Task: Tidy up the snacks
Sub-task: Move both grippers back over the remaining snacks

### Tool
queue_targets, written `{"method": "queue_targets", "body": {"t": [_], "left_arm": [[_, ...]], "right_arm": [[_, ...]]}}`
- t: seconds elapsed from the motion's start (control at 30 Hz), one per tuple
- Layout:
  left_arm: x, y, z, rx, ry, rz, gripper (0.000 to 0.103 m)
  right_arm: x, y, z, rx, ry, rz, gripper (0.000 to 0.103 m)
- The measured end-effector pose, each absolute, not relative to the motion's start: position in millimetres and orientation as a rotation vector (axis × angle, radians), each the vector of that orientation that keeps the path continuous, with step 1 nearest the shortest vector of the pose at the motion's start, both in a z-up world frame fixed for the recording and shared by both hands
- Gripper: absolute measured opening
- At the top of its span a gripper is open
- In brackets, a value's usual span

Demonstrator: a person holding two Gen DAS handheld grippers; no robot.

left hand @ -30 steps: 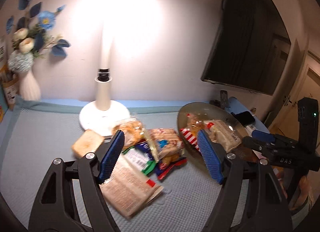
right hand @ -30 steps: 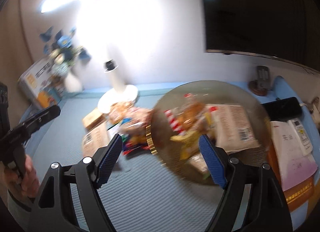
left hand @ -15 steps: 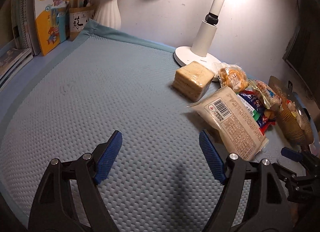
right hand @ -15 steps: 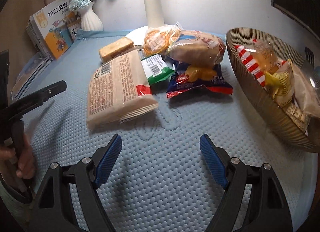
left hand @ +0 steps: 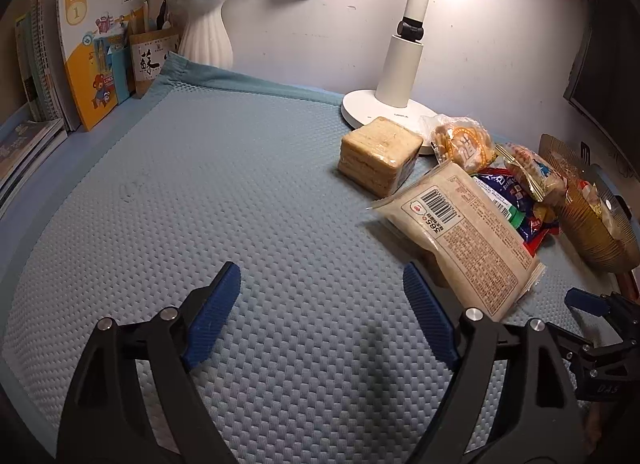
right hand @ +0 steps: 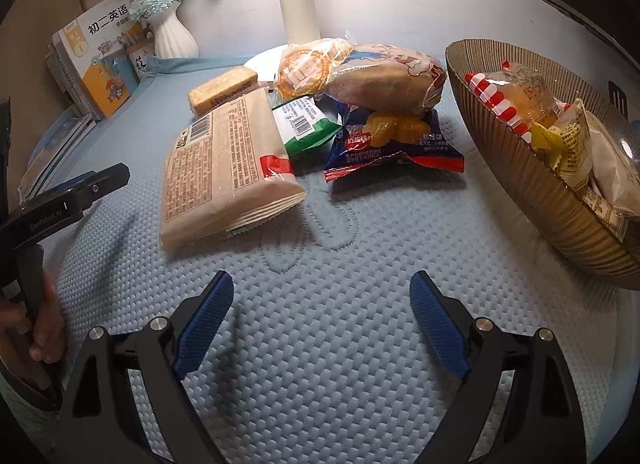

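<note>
Both tools stand wide with nothing between their blue pads: the left tool (left hand: pixel 322 296) hovers over bare blue mat, the right tool (right hand: pixel 322 304) over the mat (right hand: pixel 340 344) just short of the snack pile. Six loose snacks lie on the bench: one long tan packet (right hand: pixel 224 168) nearest, one square cracker stack (left hand: pixel 380 154), one round biscuit bag (right hand: pixel 308 66), one bread bag (right hand: pixel 384 80), one green pack (right hand: pixel 306 126), and one dark blue pack (right hand: pixel 394 146) partly under the bread. One ribbed basket (right hand: pixel 532 188) at the right holds several more wrapped snacks. The right view shows the basket's contents and a hand (right hand: pixel 42 328) gripping the left tool; the left view shows the one lamp (left hand: pixel 404 64), one vase (left hand: pixel 206 34) and the upright books (left hand: pixel 100 40) more fully.
</note>
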State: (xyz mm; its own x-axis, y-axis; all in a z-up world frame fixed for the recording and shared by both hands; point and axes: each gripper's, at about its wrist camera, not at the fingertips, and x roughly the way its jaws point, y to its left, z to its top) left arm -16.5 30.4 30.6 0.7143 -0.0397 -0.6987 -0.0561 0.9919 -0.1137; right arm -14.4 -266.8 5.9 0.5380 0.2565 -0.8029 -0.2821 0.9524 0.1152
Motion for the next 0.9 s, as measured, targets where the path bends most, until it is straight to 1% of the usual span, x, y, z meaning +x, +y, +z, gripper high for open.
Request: {"method": "queue_targets", "body": {"t": [0.23, 0.6, 0.9], "left_arm": [[-18.2, 26.1, 31.2, -0.111, 0.773, 0.009, 0.087], [-20.1, 25.7, 31.1, -0.109, 0.777, -0.003, 0.087], [-18.9, 30.2, 29.3, -0.13, 0.787, -0.004, 0.088]], "right_arm": [[-12.8, -271.2, 5.7, -0.001, 0.96, 0.327, 0.092], [-12.9, -269.1, 5.8, -0.022, 0.964, 0.322, 0.096], [-12.8, -269.4, 5.4, -0.029, 0.964, 0.323, 0.098]]}}
